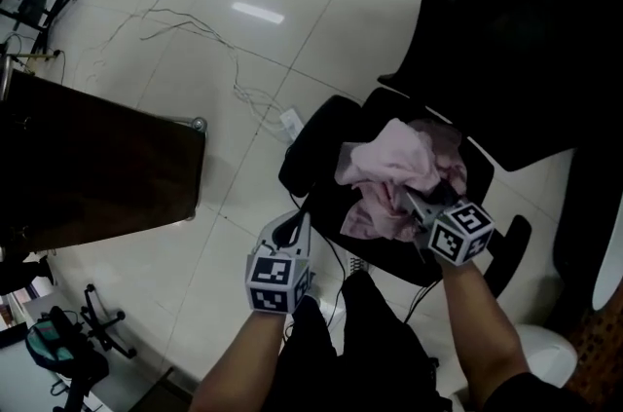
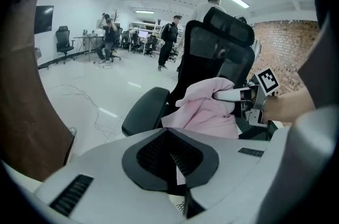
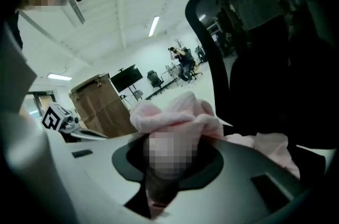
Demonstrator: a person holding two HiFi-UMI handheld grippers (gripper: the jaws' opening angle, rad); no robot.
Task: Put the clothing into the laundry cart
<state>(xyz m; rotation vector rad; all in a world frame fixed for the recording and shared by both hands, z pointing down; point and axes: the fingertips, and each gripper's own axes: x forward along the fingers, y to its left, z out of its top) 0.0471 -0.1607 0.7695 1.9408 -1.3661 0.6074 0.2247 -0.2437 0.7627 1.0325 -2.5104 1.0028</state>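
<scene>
Right gripper [image 1: 411, 202] pinched on pink garment [image 1: 389, 165], left gripper [image 1: 290, 230] closed and empty; we should lift the garment clear of the chair [image 1: 313, 147] before swinging to the brown cart [image 1: 97, 168], frame left.

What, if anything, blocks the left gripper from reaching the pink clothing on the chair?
Probably nothing, so likely yes. The left gripper sits beside the chair's armrest, jaws together and empty, with open space across to the pink clothing. The right gripper is shut on that clothing.
</scene>
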